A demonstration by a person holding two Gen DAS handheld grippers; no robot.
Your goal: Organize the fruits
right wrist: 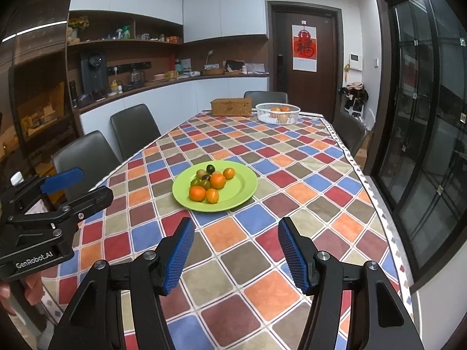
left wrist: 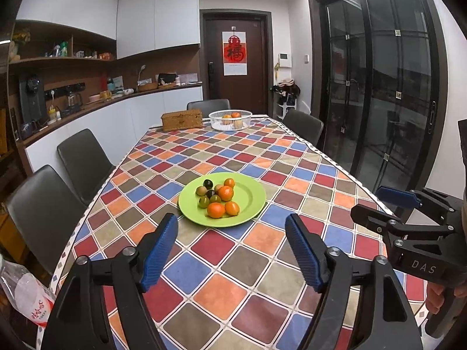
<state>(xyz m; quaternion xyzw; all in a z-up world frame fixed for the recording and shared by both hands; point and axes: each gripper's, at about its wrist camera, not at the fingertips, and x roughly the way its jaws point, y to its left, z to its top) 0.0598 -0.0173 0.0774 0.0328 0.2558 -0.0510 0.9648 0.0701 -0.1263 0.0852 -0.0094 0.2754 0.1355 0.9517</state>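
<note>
A green plate point(left wrist: 251, 201) point(right wrist: 242, 189) sits mid-table with several small fruits piled on its left half: orange ones point(left wrist: 216, 210) point(right wrist: 197, 193), green ones point(left wrist: 204, 201) and dark ones point(left wrist: 207, 183). A white basket point(left wrist: 230, 119) point(right wrist: 277, 113) with oranges stands at the table's far end. My left gripper point(left wrist: 232, 224) is open and empty, above the table just short of the plate. My right gripper point(right wrist: 235, 227) is open and empty, also short of the plate. Each gripper shows at the edge of the other's view point(left wrist: 391, 201) point(right wrist: 84, 186).
A woven box point(left wrist: 181, 120) point(right wrist: 231, 107) stands next to the basket. The table has a checked colourful cloth point(left wrist: 233, 277). Dark chairs point(left wrist: 83, 160) line the left side and far end. A plastic bag point(left wrist: 26, 294) lies at the near left.
</note>
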